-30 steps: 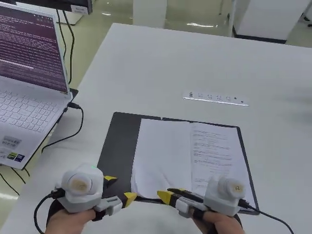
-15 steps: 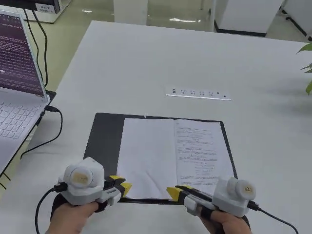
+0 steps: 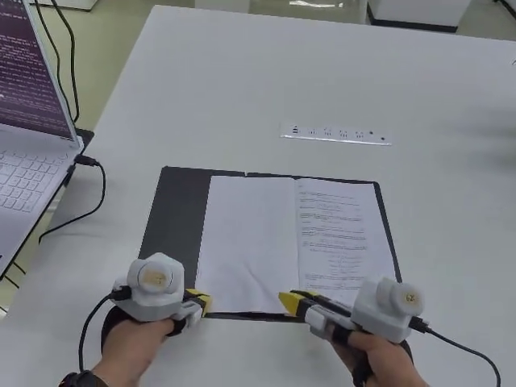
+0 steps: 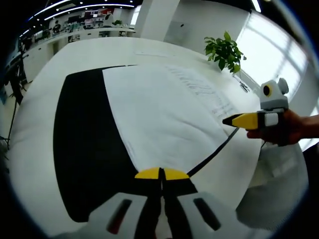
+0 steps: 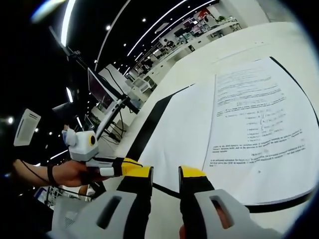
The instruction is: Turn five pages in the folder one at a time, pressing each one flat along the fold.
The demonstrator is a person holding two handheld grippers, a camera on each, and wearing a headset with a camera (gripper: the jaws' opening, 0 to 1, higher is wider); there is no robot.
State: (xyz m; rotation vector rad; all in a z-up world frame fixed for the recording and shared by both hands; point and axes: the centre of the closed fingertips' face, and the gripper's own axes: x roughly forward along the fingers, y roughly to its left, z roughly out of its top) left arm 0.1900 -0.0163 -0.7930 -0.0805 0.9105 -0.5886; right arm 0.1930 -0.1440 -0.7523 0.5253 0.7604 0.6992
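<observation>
The folder (image 3: pixel 173 230) is lying open on the white table (image 3: pixel 242 89), black cover down, directly ahead of both grippers. Its fold (image 3: pixel 295 234) is running from the near edge straight away from the person. A blank sheet (image 3: pixel 246 242) is lying to the left of the fold and a printed page (image 3: pixel 343 234) to the right.

The right gripper (image 3: pixel 292 303) is sitting at the near edge of the folder, just beside the near end of the fold. Its jaws are standing spread with nothing between them. The printed page is extending forward and to the right of these jaws, so this gripper is the nearer one to the page's bottom edge.

The left gripper (image 3: pixel 197 304) is sitting at the near edge beside the blank sheet's bottom left corner. Its jaws are pressed together and are holding nothing.

The next page turn probably depends on the right jaws reaching the printed page's bottom edge, then carrying it leftward across the fold. Whether the right tips are already touching paper is unclear, since the head view is too coarse at that edge.
</observation>
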